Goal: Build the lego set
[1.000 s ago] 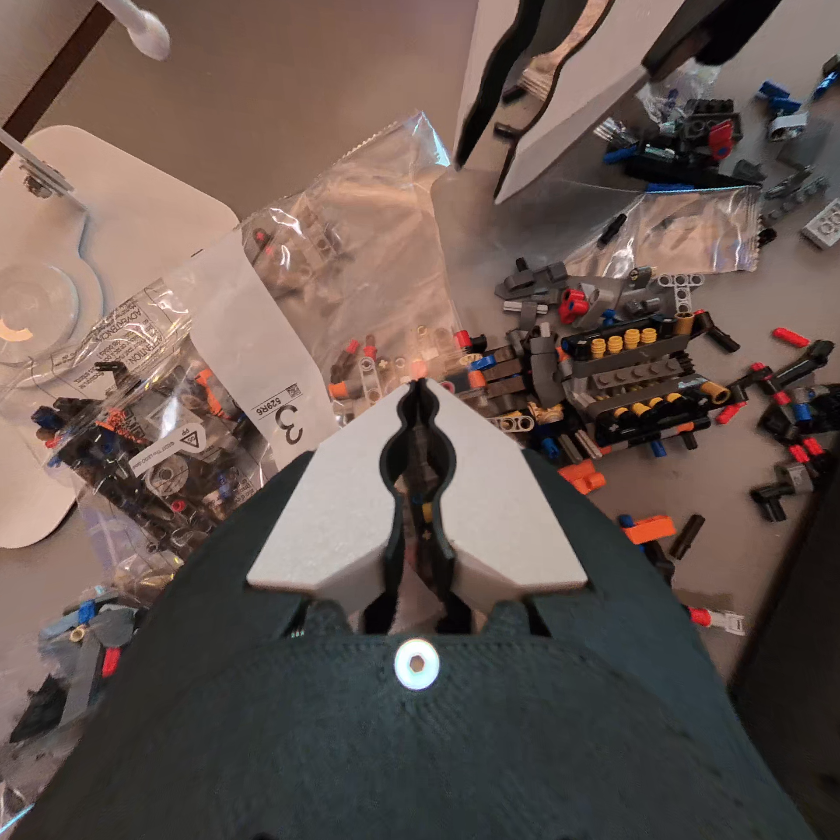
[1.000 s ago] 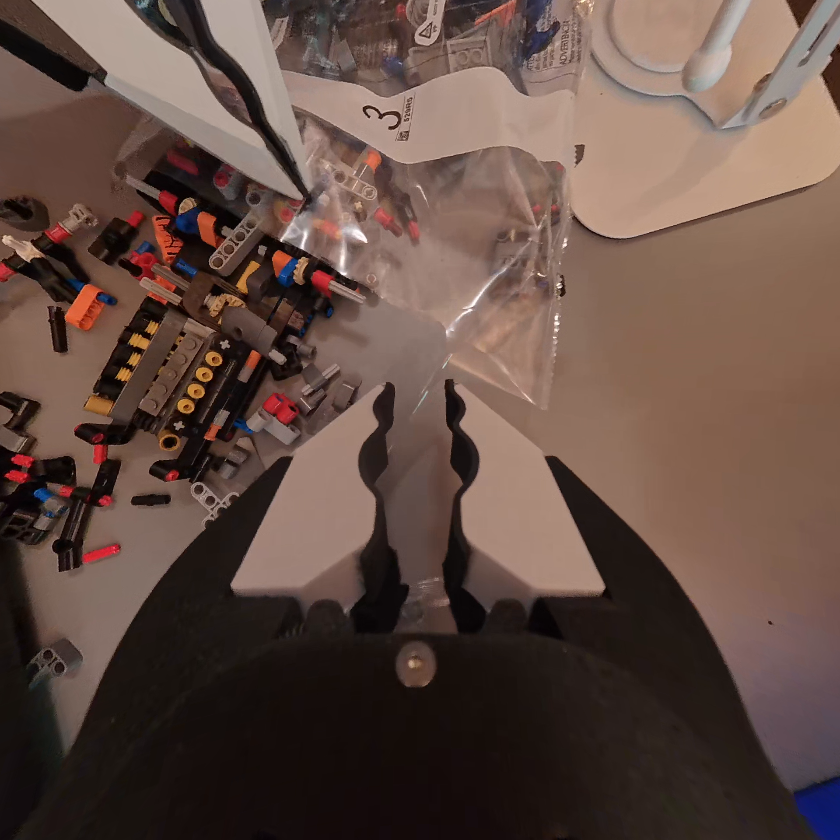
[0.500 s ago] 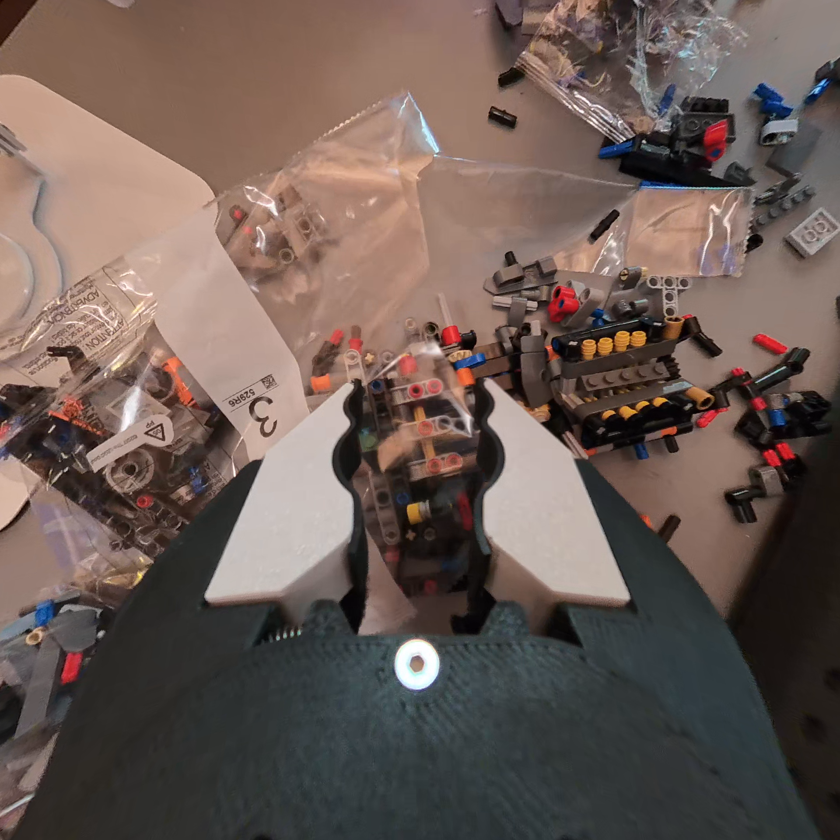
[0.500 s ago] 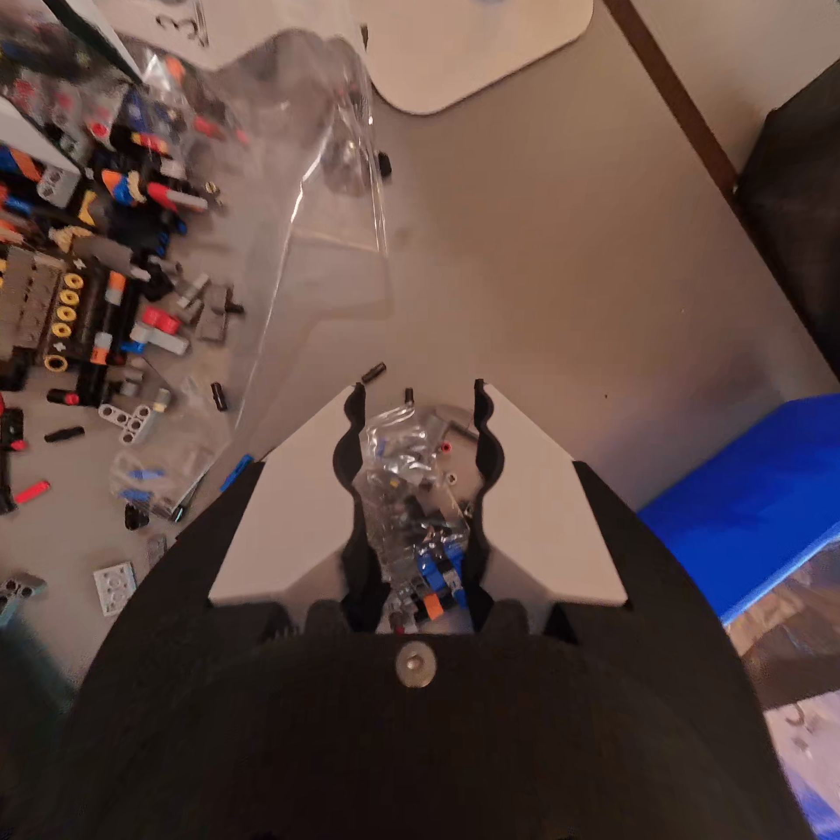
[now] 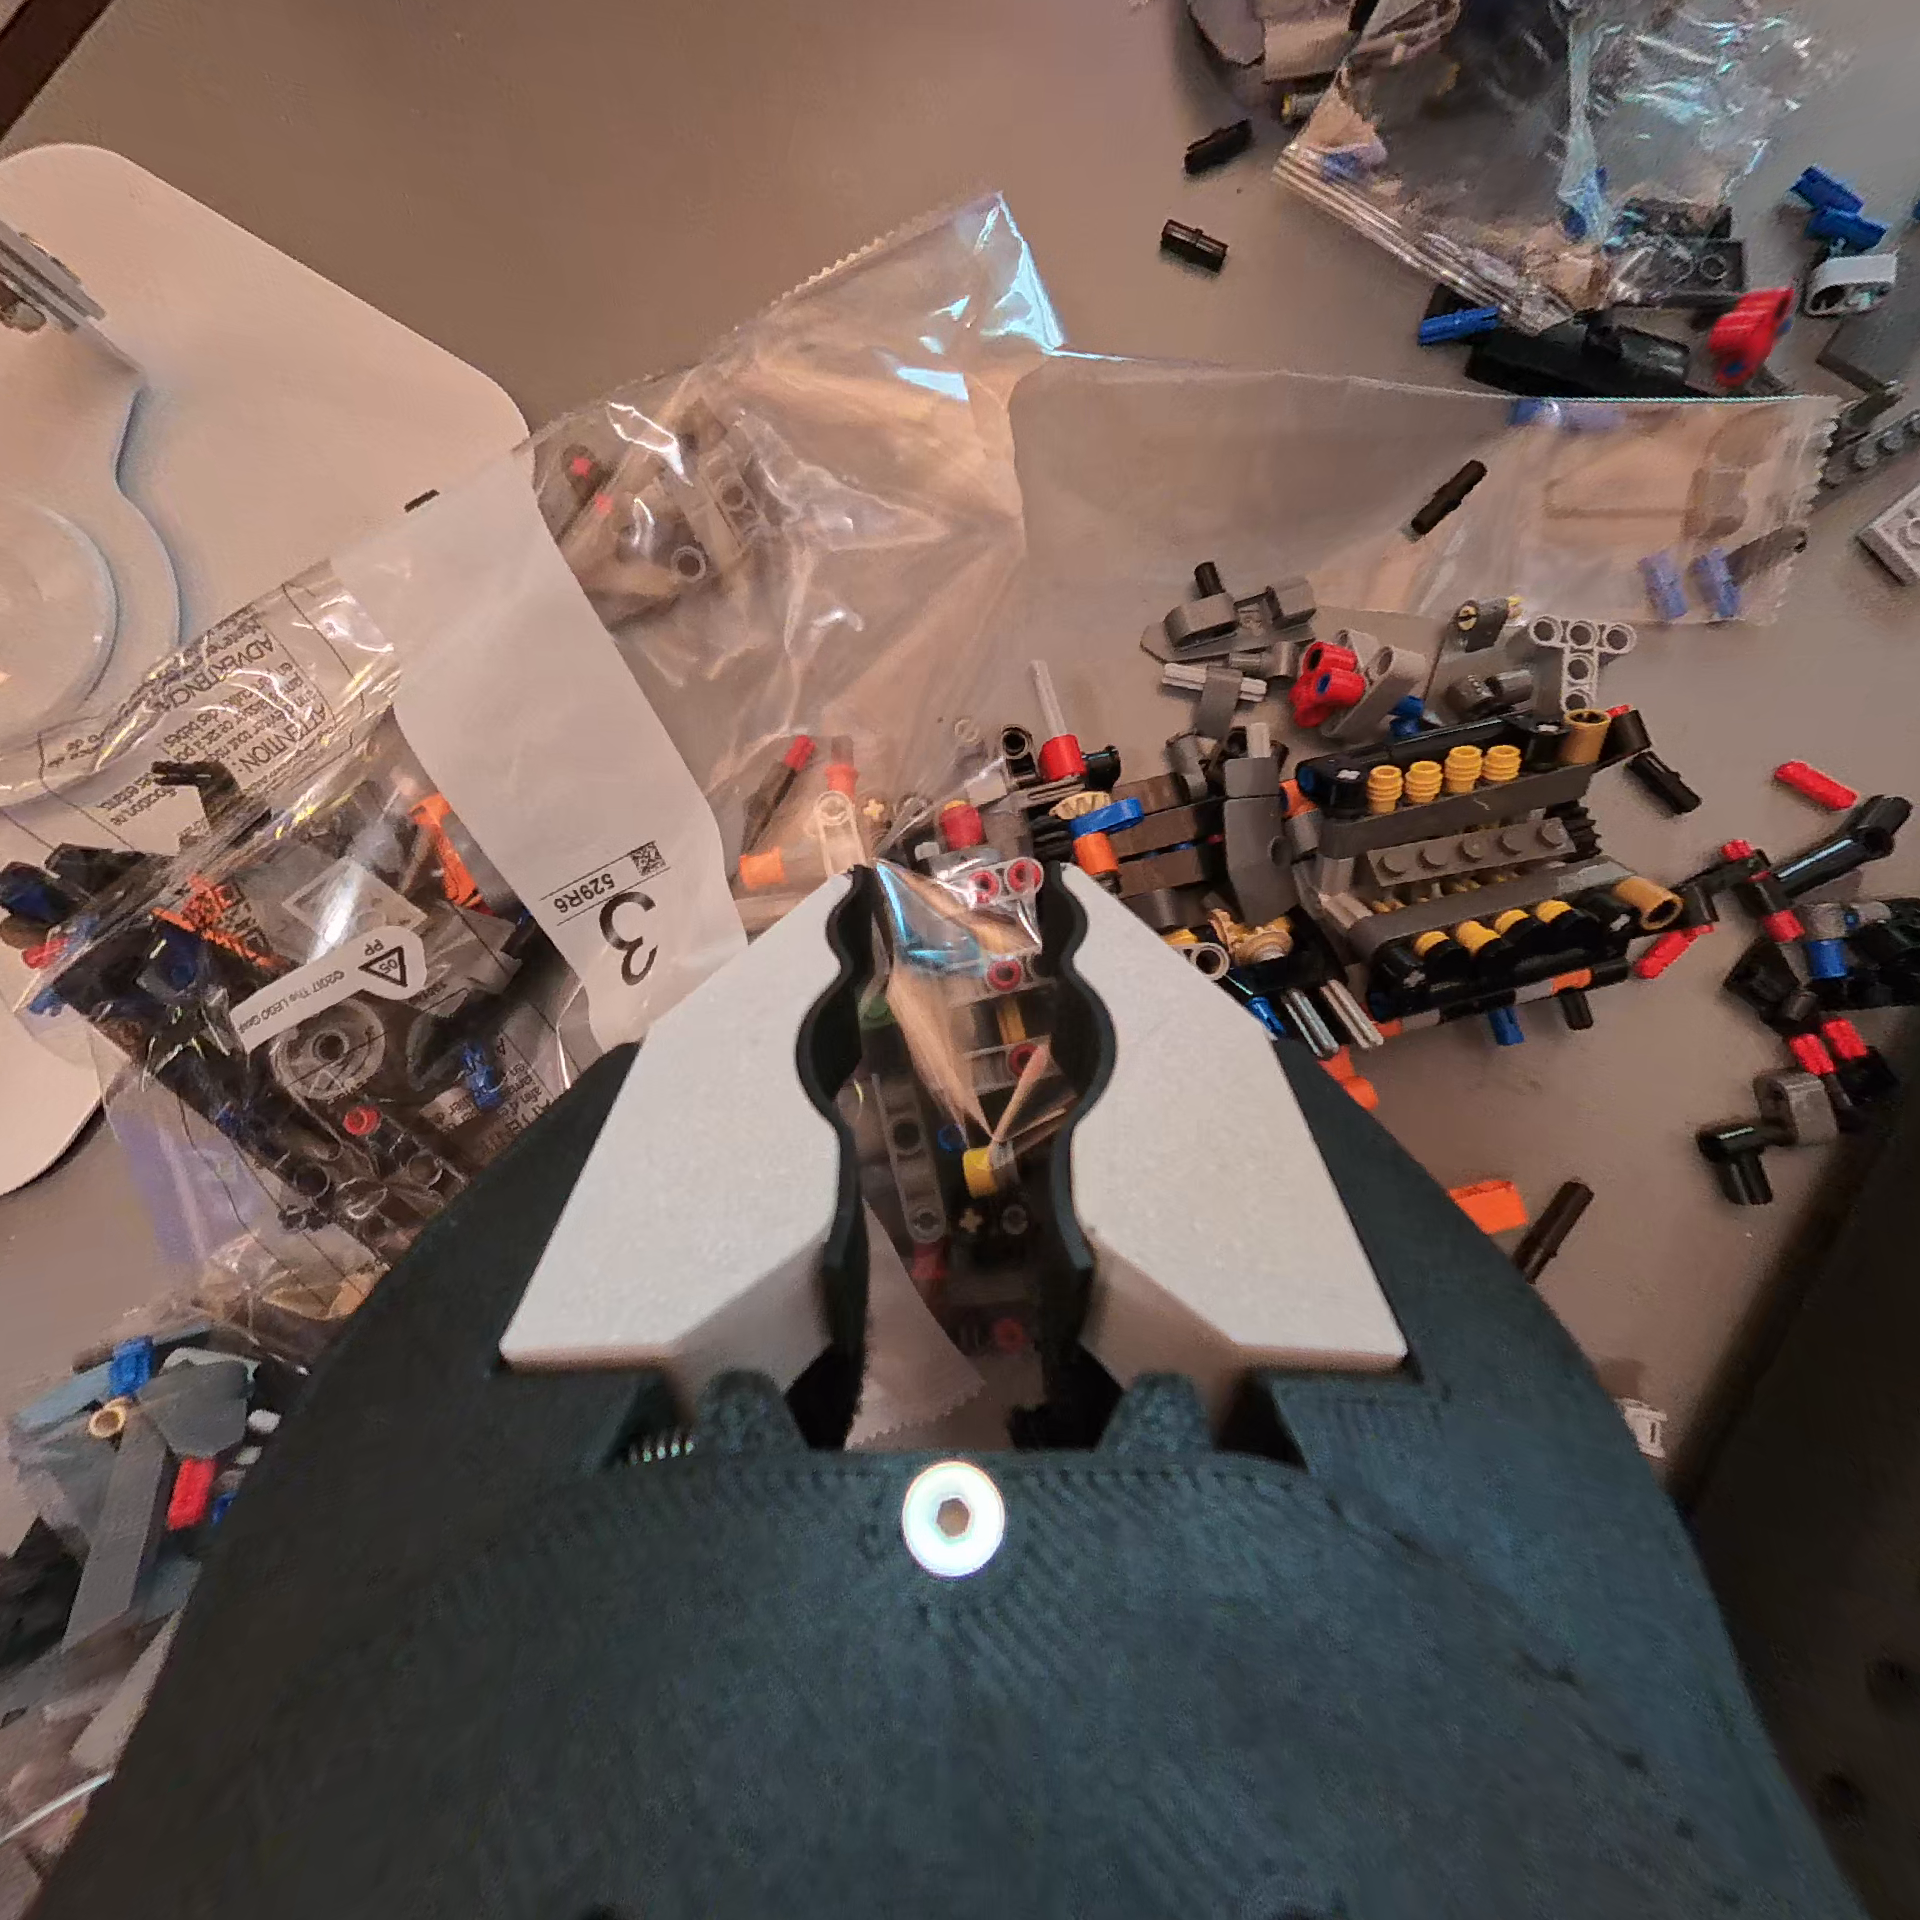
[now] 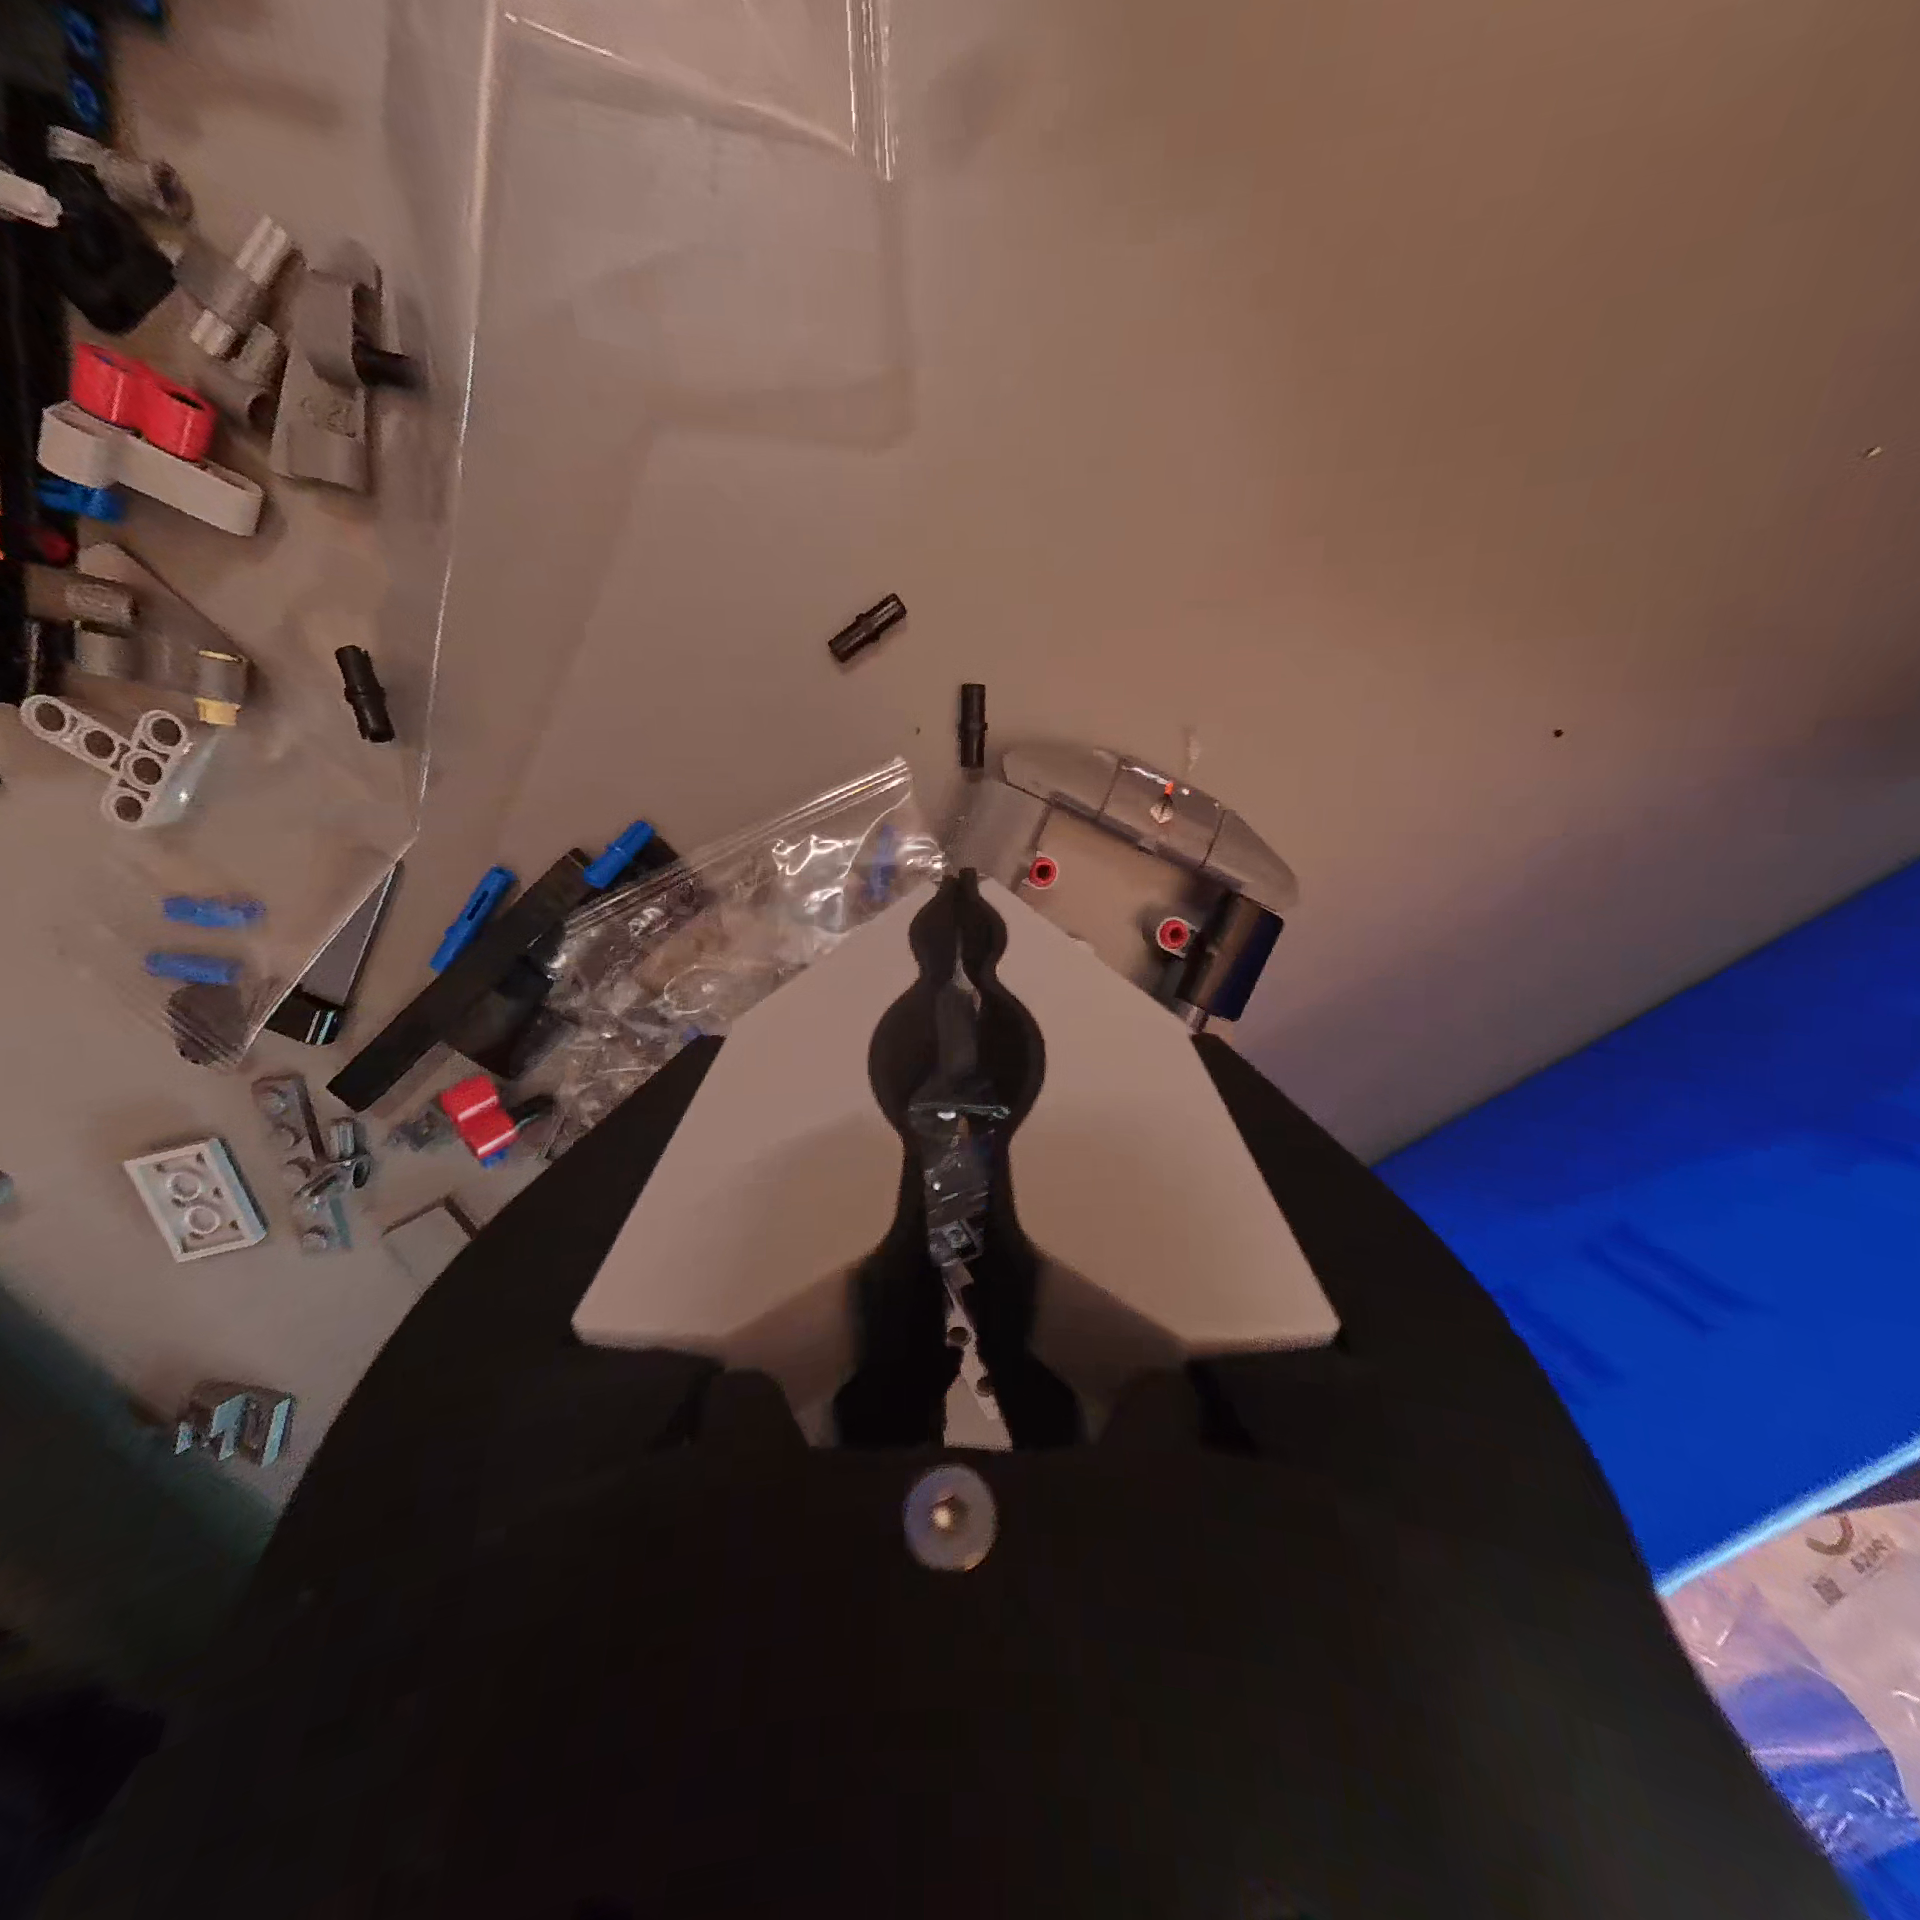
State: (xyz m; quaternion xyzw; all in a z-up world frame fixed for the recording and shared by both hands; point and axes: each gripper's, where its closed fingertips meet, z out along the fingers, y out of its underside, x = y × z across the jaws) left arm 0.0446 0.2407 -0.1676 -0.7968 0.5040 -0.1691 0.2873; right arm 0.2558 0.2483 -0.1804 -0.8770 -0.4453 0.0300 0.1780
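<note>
In the left wrist view my left gripper (image 5: 958, 883) has its fingers around a small clear bag of parts (image 5: 966, 997). The bag fills the space between the pads and its plastic is creased at the tips. A partly built black, grey and yellow model (image 5: 1455, 862) lies just right of it among loose pieces. In the right wrist view my right gripper (image 6: 961, 883) is shut, with crumpled plastic between the pads. It pinches the corner of another small clear bag (image 6: 727, 935) that trails to the left. A grey sub-assembly with red pins (image 6: 1132, 883) lies just beyond the tips.
A numbered bag of parts (image 5: 312, 935), an open clear bag (image 5: 831, 468) and a white stand base (image 5: 260, 343) lie to the left. An empty bag (image 5: 1351, 499) lies behind the model. Black pins (image 6: 868, 627), a pale plate (image 6: 197, 1195) and a blue surface (image 6: 1662, 1195) surround the right gripper. Tip to tip, the grippers are about 20 cm apart. The left gripper is farther from the pale plate (image 6: 197, 1195), some 20 cm, than the right, some 15 cm.
My left gripper opened from shut, then narrowed onto the small bag. My right gripper swung right, away from the pile, opened around a small bag, then closed on its corner.
</note>
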